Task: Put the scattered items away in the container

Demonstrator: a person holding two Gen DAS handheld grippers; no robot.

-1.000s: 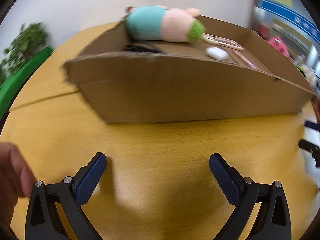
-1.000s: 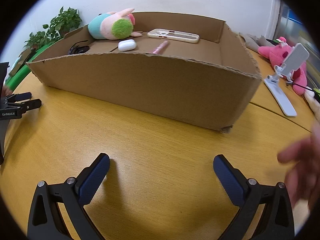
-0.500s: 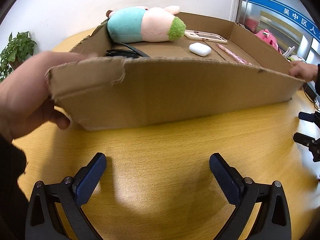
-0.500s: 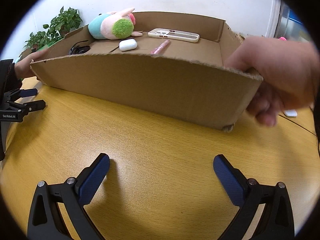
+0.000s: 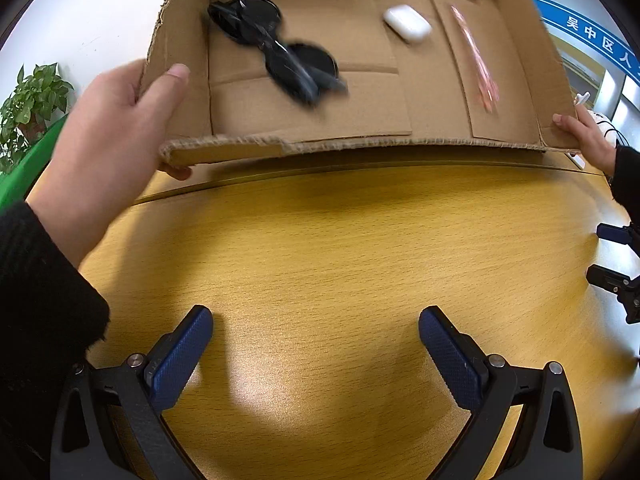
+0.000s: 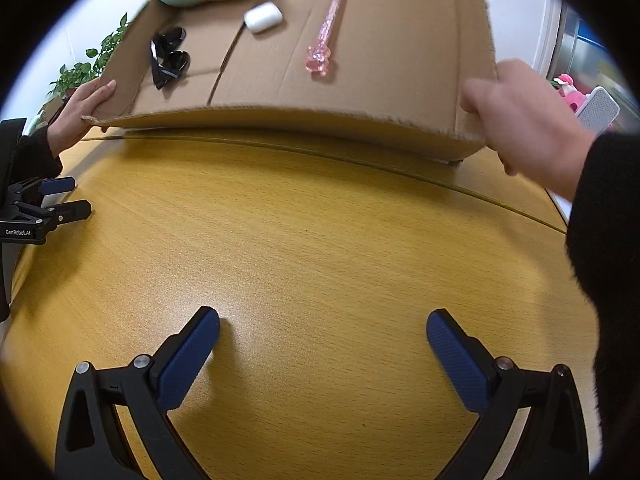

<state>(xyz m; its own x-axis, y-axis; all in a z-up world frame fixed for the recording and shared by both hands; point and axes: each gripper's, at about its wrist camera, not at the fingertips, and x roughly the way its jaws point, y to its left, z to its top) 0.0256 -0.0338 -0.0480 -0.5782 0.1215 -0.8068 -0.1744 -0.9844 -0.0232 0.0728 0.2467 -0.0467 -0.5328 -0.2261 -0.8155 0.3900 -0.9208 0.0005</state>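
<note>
Tipped up by bare hands now, box — sunglasses blurred, maybe sliding — both claws released.

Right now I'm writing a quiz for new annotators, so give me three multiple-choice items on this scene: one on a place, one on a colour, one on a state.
1. Where do the black round-lens sunglasses lie?
A. on the yellow wooden table
B. inside the brown cardboard box
C. in the left claw

2. What colour is the thin pen with the flower end?
A. pink
B. blue
C. white

3. How is the brown cardboard box held?
A. clamped by both claws
B. flat on the table, untouched
C. tilted, a bare hand at each end

Key: 1 B, the sunglasses rest on the box floor near its left wall. 2 A, the pen shows translucent pink. 3 C, the left hand and right hand grip the end walls, while the left claw and right claw sit open over the yellow wooden table.
</note>
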